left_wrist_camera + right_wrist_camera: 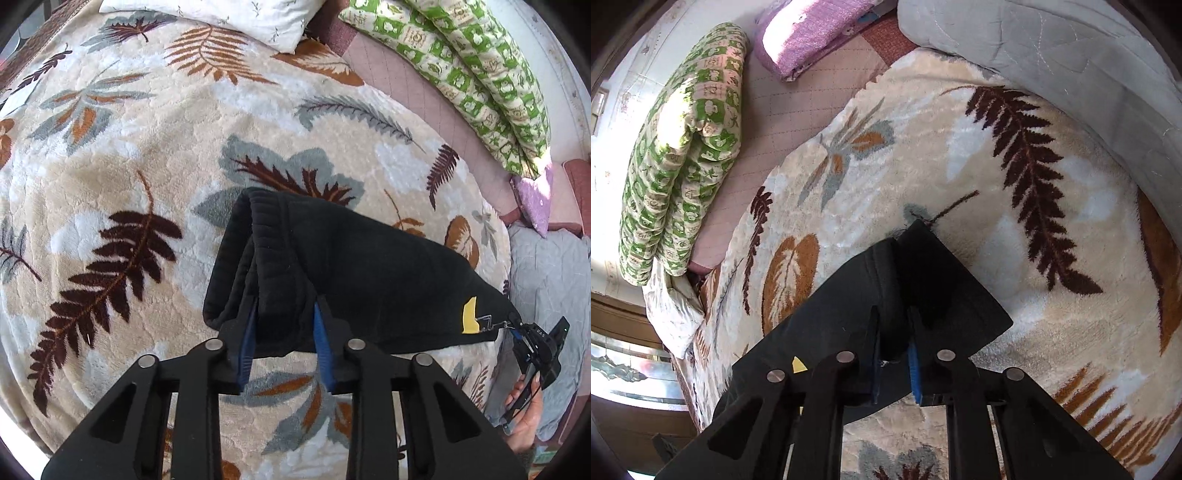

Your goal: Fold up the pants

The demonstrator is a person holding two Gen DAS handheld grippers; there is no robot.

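Both claws, left (284, 325) and right (894, 343), pinch one pair of black pants (351, 266) above one leaf-patterned blanket (147, 147); two pillows (221, 14) beyond

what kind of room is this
Most likely a bedroom: the black pants hang over a bed spread with a plush leaf-print blanket, with a white pillow and a rolled green quilt alongside.

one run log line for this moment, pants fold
left gripper: shut on black pants | right gripper: shut on black pants | pants over leaf-print blanket
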